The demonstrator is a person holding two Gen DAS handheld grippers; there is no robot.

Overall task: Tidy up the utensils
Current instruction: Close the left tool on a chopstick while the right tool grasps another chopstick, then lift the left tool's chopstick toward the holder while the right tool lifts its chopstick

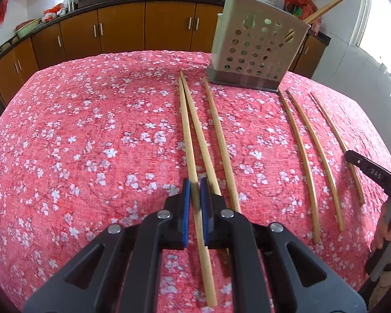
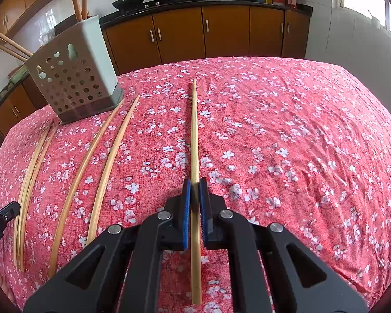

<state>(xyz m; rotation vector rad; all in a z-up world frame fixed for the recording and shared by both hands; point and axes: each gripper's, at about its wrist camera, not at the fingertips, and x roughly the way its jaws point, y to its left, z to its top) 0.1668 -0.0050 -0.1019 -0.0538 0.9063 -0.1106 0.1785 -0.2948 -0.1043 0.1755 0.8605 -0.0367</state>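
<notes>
Two hand-held grippers over a table spread with a red cloth printed with white blossoms point(image 1: 91, 130). The left gripper point(image 1: 195, 193) has its blue-padded fingers point(image 1: 186, 198) pressed against a pale wooden chopstick point(image 1: 187, 135) that runs forward along the gripper axis; the grasp sits well back from the tip, apparently so that the far end can be steered. Whether the stick is lifted or lies on the cloth cannot be told.

The right gripper point(image 2: 194, 195) pinches a second, separate wooden chopstick point(image 2: 194, 135) in the same lengthwise manner.

The grey perforated plastic utensil holder point(image 1: 255, 49) stands upright at the far edge of the table and already contains several chopsticks, leaning out at its top. It is the likely destination.

Loose chopsticks lie in rough parallel on the cloth: two just beside the left-held stick point(image 1: 219, 140), and two more point(image 1: 299, 156) between the grippers. The nearest neighbour point(image 1: 200, 135) touches or crosses the held stick near its far tip and could be dragged. Brown kitchen cabinets point(image 1: 117, 31) stand behind.
</notes>
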